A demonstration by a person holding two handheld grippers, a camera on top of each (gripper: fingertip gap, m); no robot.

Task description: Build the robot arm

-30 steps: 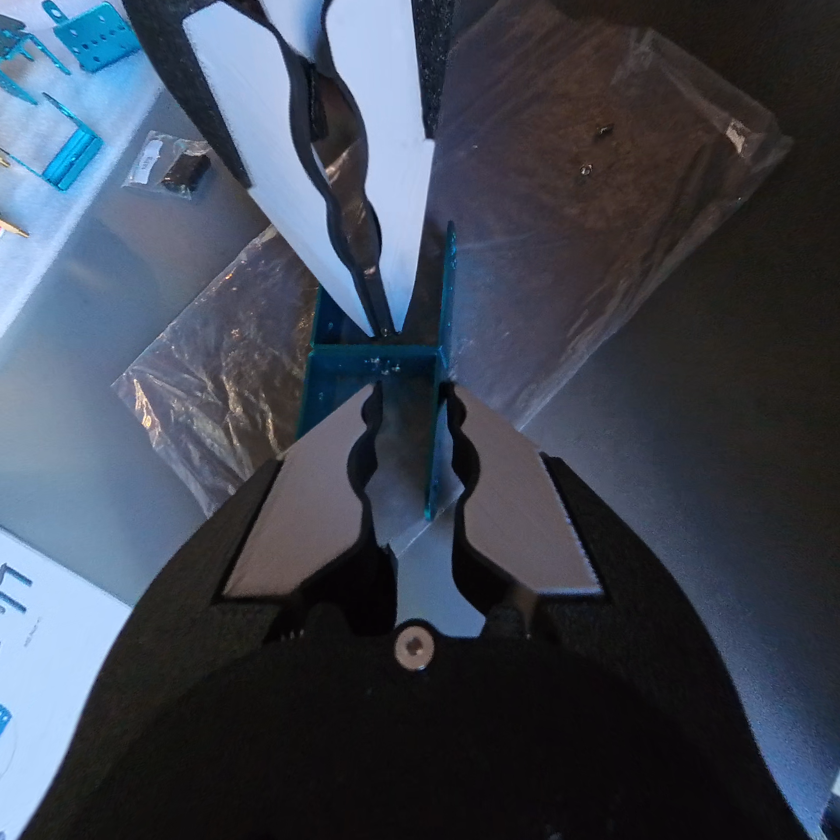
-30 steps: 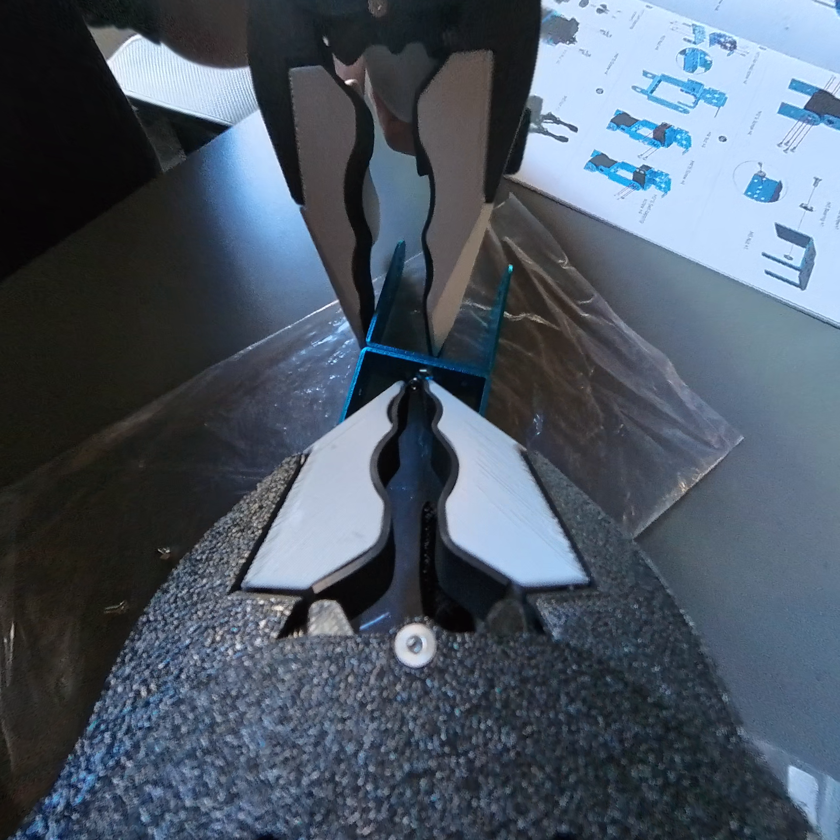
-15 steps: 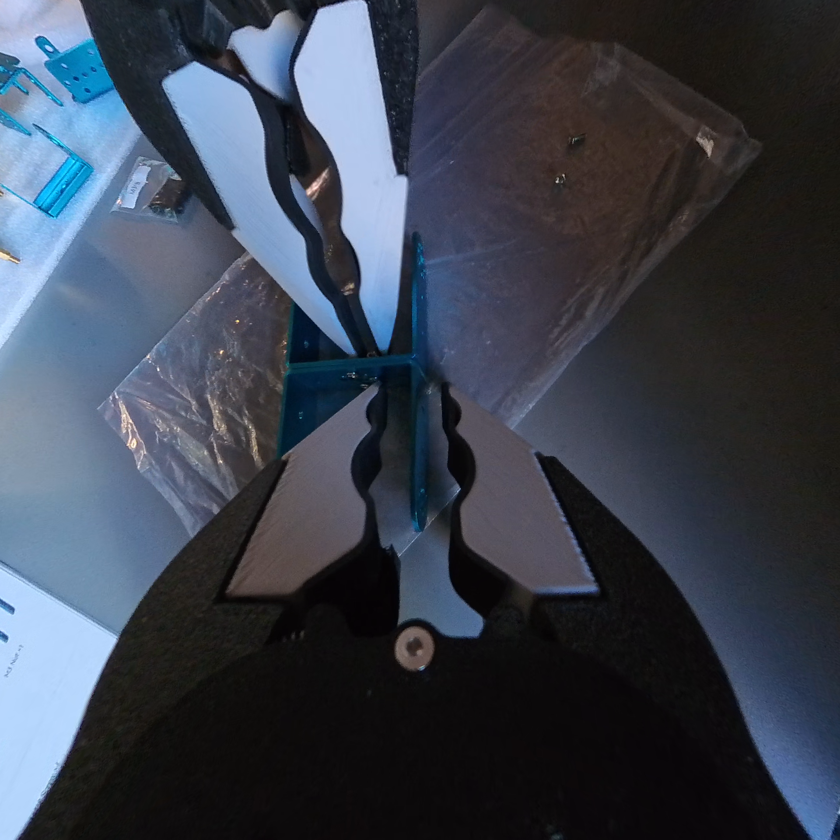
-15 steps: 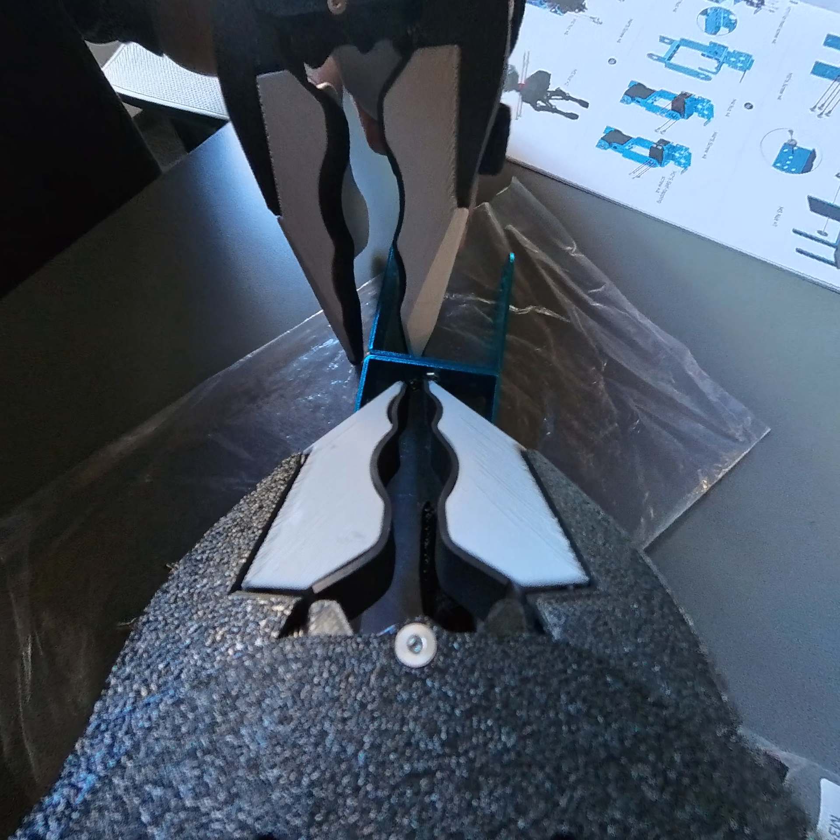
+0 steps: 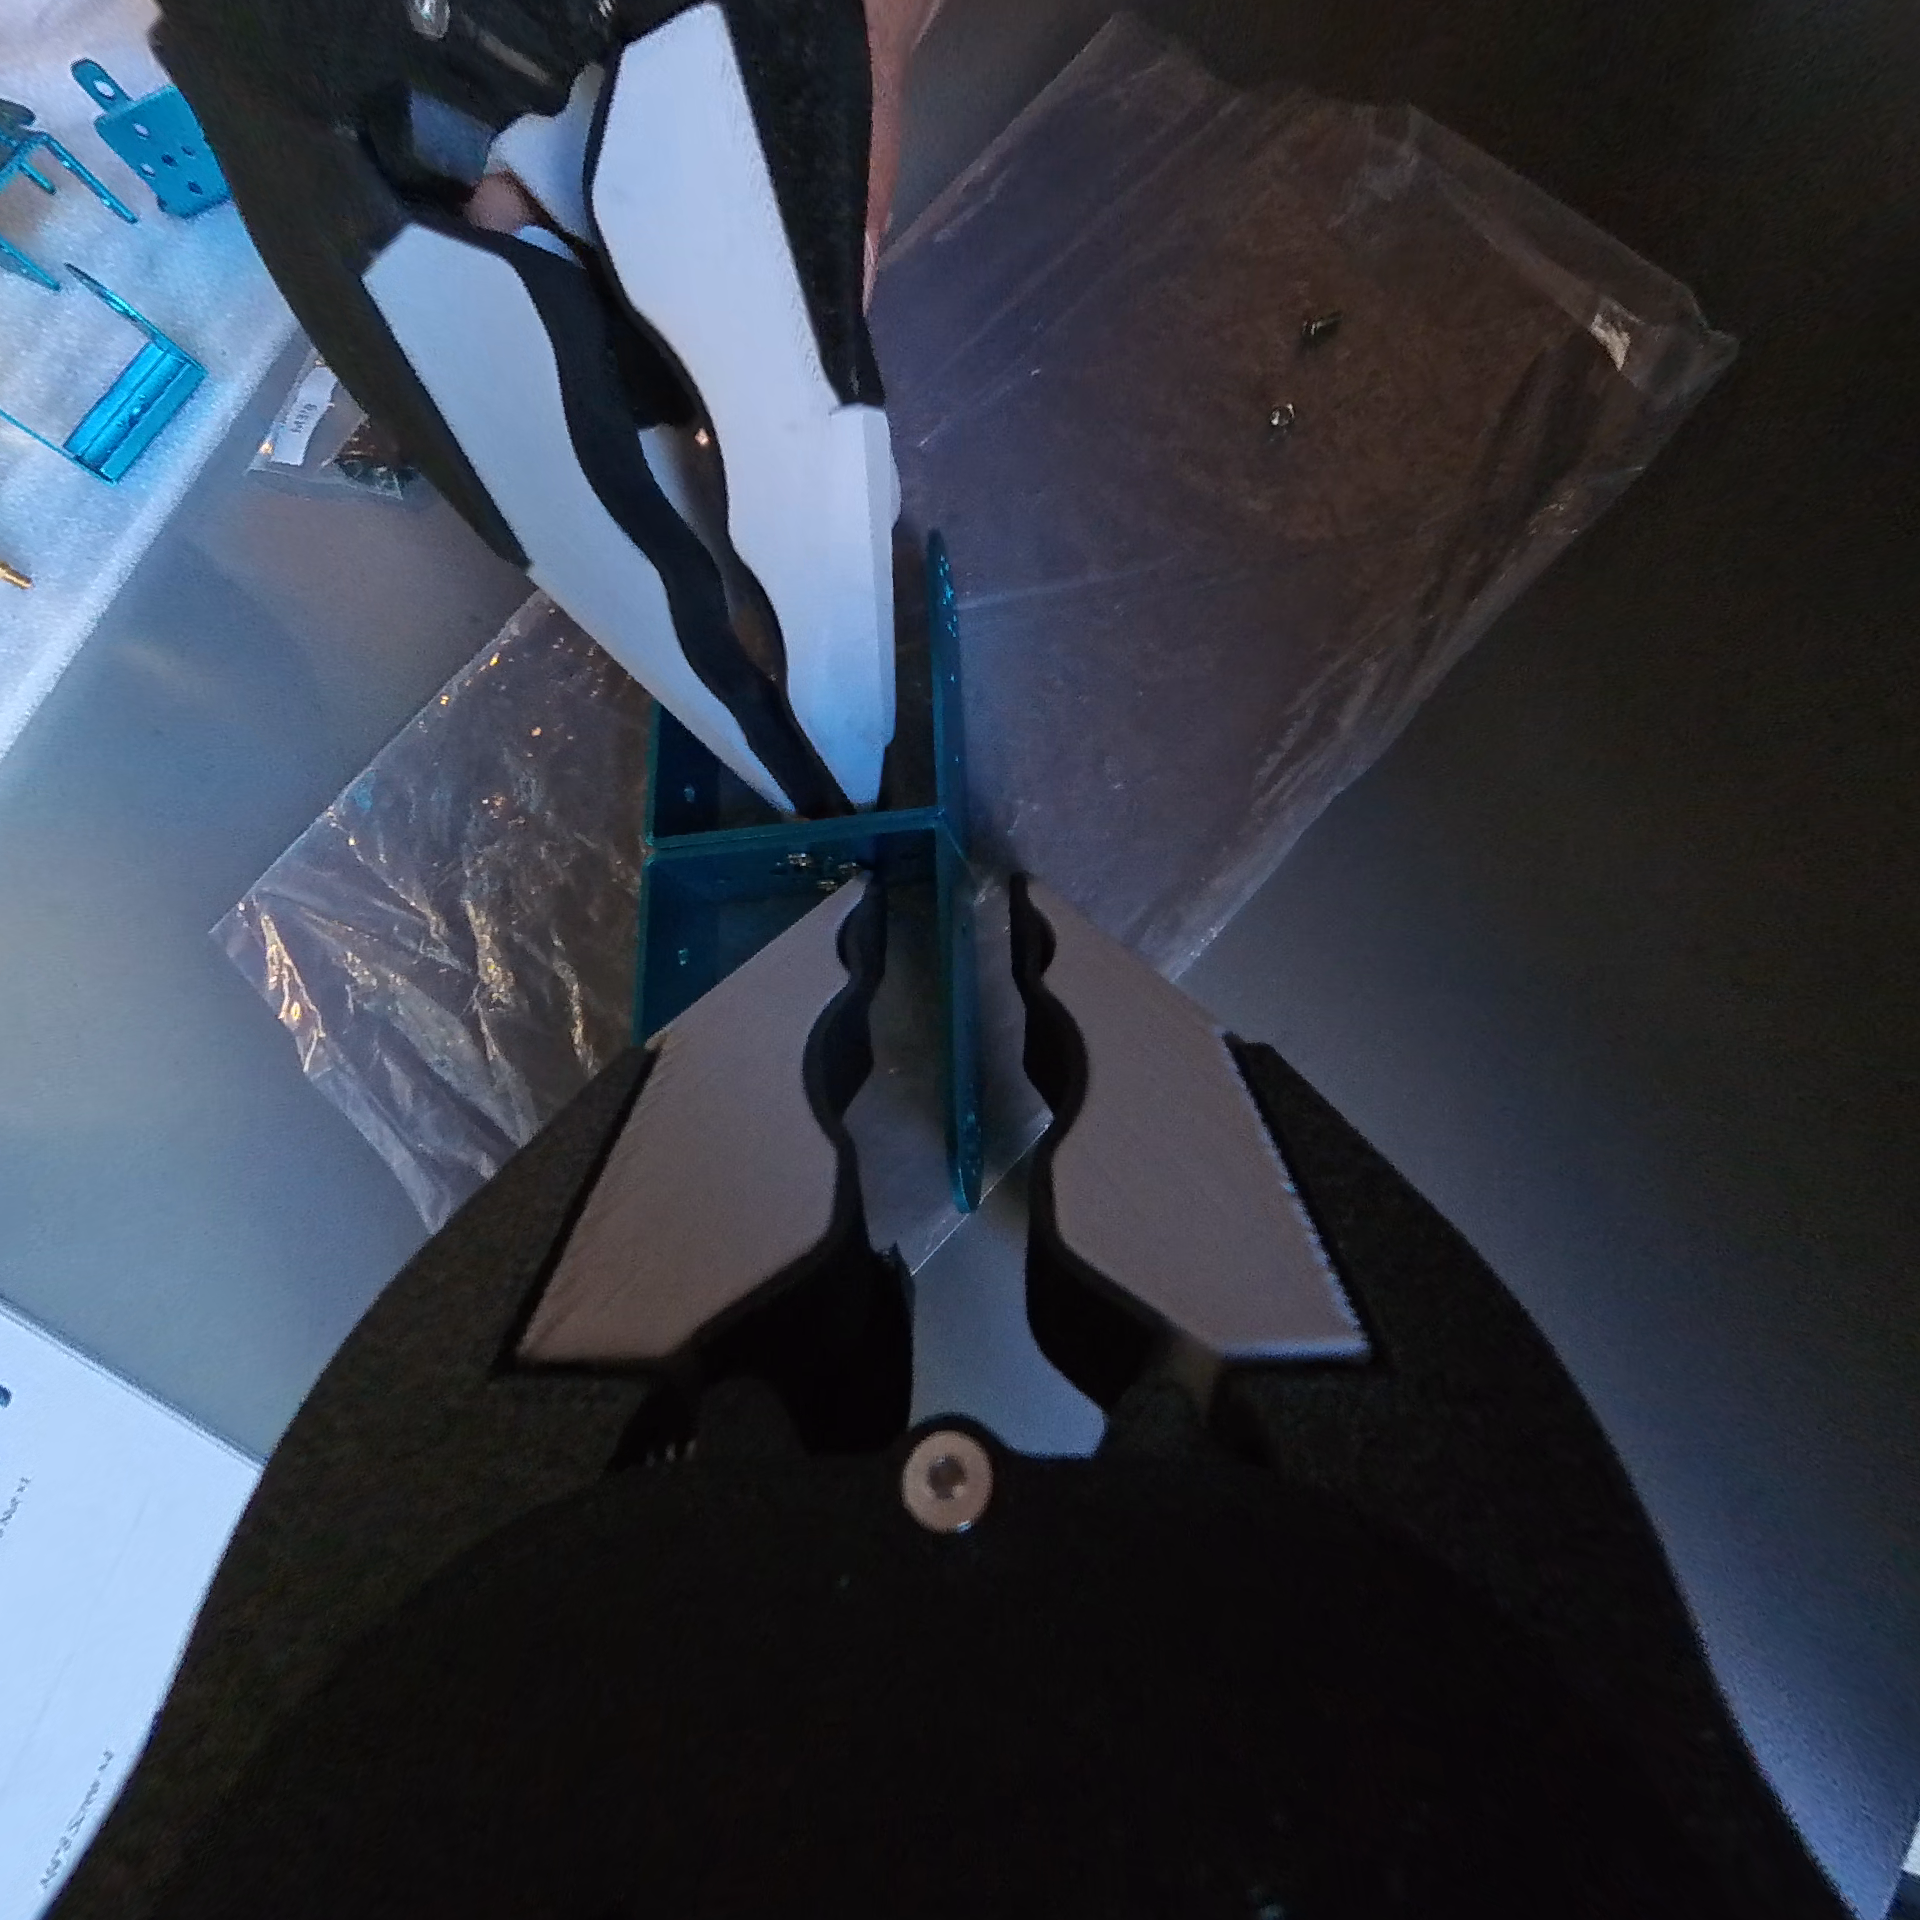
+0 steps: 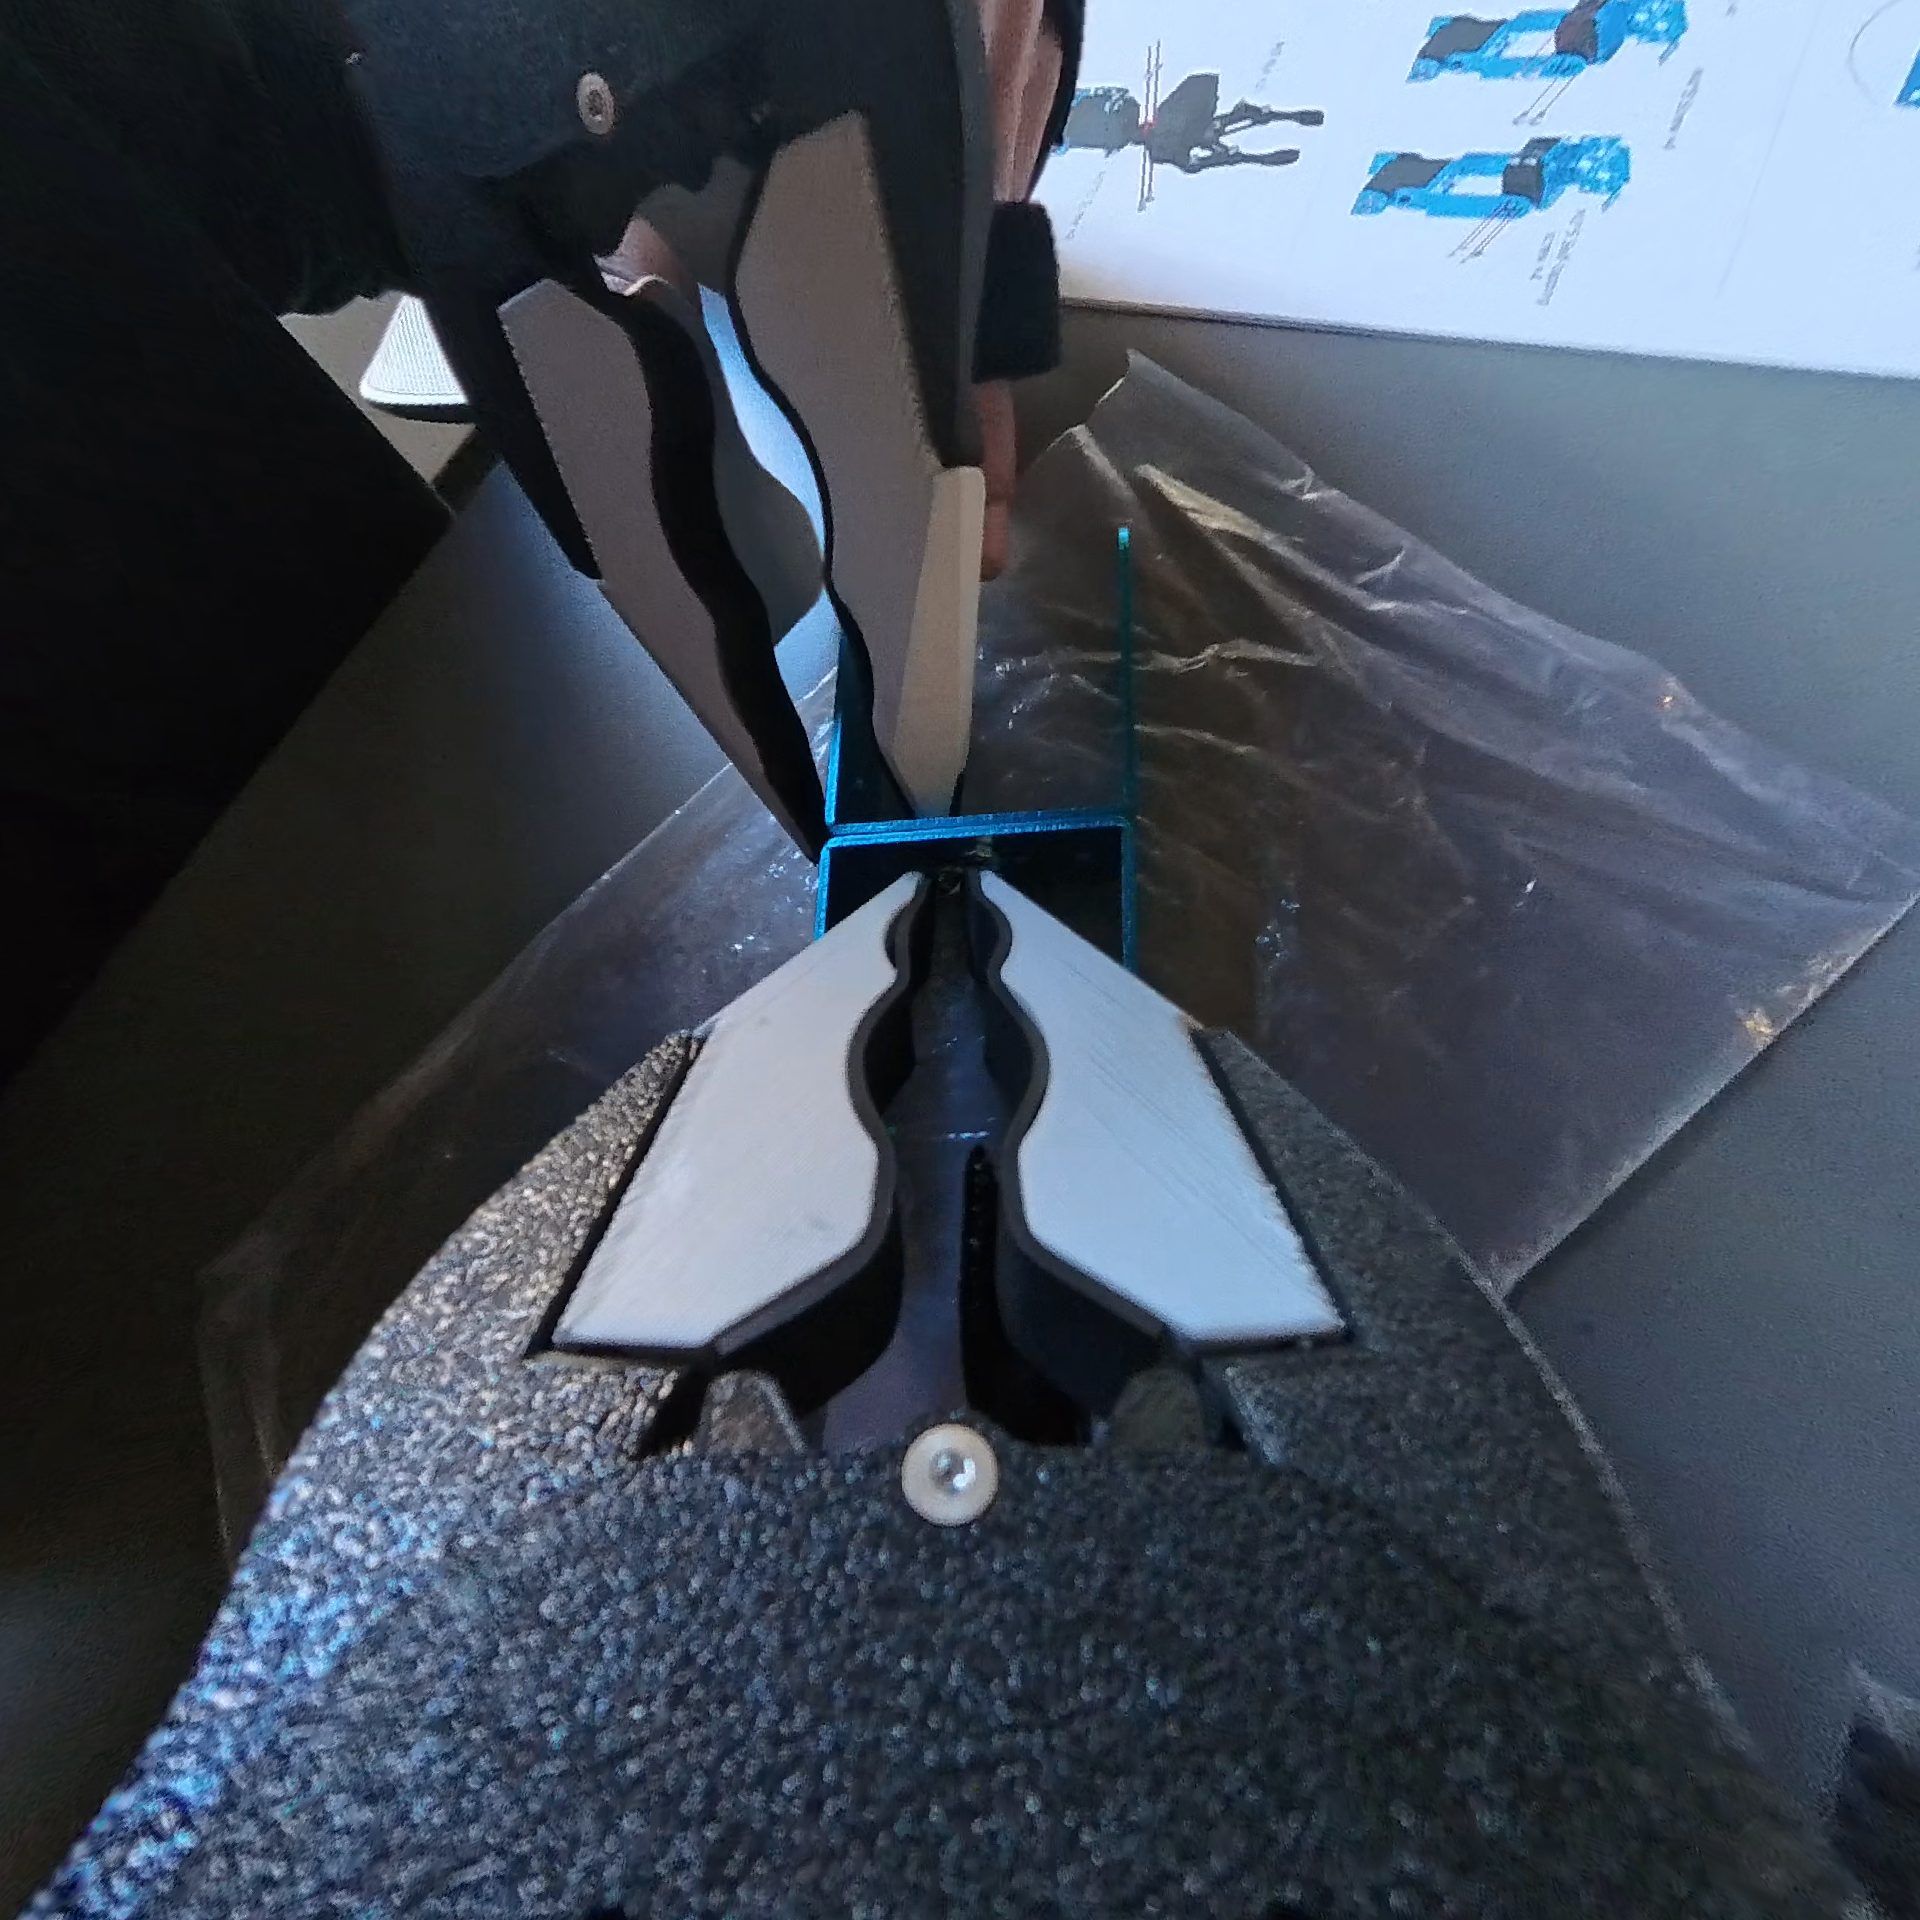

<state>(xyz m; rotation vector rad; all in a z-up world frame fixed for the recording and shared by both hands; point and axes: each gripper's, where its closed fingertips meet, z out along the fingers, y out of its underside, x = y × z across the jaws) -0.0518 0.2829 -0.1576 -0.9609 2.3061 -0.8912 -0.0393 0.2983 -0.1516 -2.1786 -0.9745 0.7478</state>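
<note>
1. Your left gripper (image 5: pixel 930 883) straddles one upright wall of the blue bracket (image 5: pixel 727 894); its jaws stand apart, with a clear gap on the outer side of that wall.
2. Your right gripper (image 6: pixel 948 883) is nearly closed, its tips pinching something small and dark at the bracket's cross wall (image 6: pixel 977 842); you cannot make out what it is.
3. The two grippers meet tip to tip from opposite sides of that cross wall.
4. The bracket stands on a clear plastic bag (image 5: pixel 1247 520), which lies on the dark surface (image 5: pixel 1558 935).
5. Two small screws (image 5: pixel 1299 364) lie on the bag, well apart from the bracket.
6. More blue parts (image 5: pixel 135 405) sit at the far left on a white sheet.
7. A printed instruction sheet (image 6: pixel 1507 156) lies beyond the bag.
</note>
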